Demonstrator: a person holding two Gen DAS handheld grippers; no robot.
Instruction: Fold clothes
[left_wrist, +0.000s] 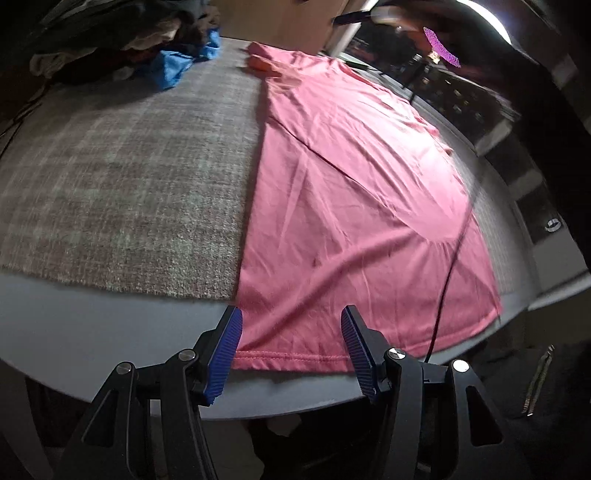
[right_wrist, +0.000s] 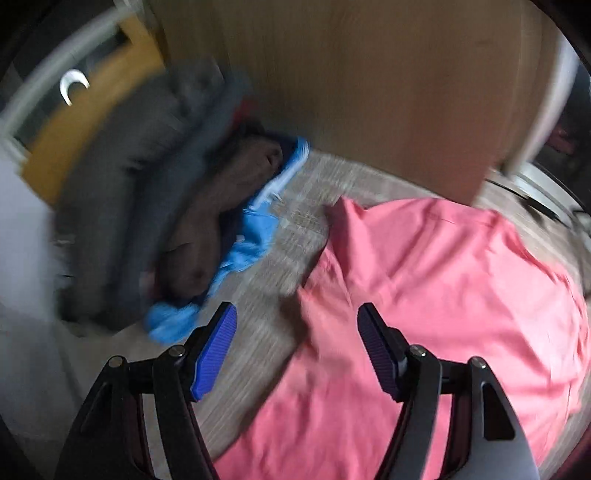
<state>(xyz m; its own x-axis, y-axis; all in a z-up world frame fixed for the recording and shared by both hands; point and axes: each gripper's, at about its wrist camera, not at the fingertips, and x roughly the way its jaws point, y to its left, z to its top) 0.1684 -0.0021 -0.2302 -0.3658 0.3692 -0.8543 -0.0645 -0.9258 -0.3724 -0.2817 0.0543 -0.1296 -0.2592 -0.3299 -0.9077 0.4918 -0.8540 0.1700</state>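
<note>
Grey woven mat (left_wrist: 129, 166) under pink T-shirt (left_wrist: 351, 206); hem between spread left gripper (left_wrist: 291, 332) fingers, right gripper (right_wrist: 297, 332) spread above it, empty.

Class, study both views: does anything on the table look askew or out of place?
The pink shirt lies flat, but its hem runs past the grey mat toward the table edge. A thin black cable crosses it. Other clothes sit heaped, unfolded.

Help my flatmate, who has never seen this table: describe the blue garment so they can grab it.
Find the grey woven mat covering the table. At its far corner sits a heap of dark clothes. The blue garment spills from its edge toward the pink shirt, the heap's only bright piece.
</note>
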